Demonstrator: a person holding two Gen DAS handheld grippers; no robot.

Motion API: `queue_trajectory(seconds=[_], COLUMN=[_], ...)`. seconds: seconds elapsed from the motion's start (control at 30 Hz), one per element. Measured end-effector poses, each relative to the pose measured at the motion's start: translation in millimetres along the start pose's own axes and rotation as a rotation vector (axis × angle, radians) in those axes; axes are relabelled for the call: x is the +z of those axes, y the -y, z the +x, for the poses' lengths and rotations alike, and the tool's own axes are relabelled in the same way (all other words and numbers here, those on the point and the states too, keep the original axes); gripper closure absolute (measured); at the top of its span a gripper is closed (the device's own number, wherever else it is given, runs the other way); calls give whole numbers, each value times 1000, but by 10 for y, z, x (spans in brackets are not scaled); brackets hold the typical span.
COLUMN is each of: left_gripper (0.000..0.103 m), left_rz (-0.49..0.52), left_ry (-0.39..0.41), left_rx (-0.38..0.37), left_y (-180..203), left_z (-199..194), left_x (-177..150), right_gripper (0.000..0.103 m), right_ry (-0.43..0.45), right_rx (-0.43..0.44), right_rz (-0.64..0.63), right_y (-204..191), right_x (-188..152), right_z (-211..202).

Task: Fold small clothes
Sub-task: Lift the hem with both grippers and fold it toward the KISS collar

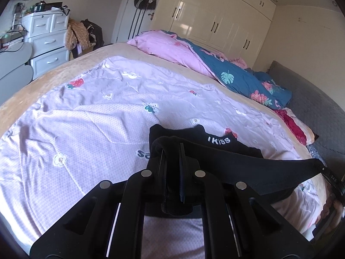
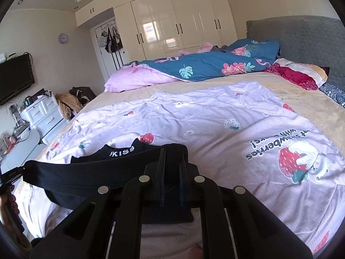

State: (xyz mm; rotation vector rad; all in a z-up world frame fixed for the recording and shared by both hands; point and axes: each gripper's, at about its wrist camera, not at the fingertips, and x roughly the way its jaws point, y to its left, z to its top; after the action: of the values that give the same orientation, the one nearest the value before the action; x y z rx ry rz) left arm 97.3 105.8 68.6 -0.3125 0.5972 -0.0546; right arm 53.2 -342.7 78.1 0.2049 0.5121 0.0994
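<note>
**Black garment stretched between both grippers over the bed**

The black garment [image 1: 248, 164] hangs taut between the left gripper [image 1: 172, 151] and the right gripper [image 2: 172, 157], each with its fingers pinched narrow on a corner of the cloth, low over the near part of the lilac strawberry-print quilt [image 1: 97, 112]. Its white-lettered waistband [image 2: 120, 152] touches the quilt just beyond. Ahead the quilt lies bare and rumpled; a heaped blue-and-pink duvet [image 2: 204, 67] fills the far side, well apart. The tan bed edge [image 1: 43, 73] falls away on the left toward white drawers [image 1: 47, 43]. Only the right wrist view shows the grey headboard [image 2: 301, 38], the wall television [image 2: 15, 77] and the red pillow [image 2: 295, 75] at far right.
</note>
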Motion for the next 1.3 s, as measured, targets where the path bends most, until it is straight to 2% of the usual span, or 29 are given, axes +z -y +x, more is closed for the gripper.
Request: queue_trajectory(seconds=[0.53, 1.1, 1.23, 1.3], left_gripper=[100, 99, 98, 98], left_rz=[12, -35, -40, -31], left_ry=[-16, -80, -82, -73], left_rx=[49, 71, 60, 55], left_y=[-26, -298, -316, -293], left_z=[434, 1030, 1043, 1017], left_x=[144, 20, 11, 19], right_gripper=[94, 94, 89, 78], right_ry=[-28, -83, -93, -90], right_rx=[-49, -97, -107, -116], right_rz=[27, -15, -20, -25], right_y=[-7, -58, -50, -39], right_x=[178, 20, -35, -54], right_z=[621, 1270, 1361, 1367])
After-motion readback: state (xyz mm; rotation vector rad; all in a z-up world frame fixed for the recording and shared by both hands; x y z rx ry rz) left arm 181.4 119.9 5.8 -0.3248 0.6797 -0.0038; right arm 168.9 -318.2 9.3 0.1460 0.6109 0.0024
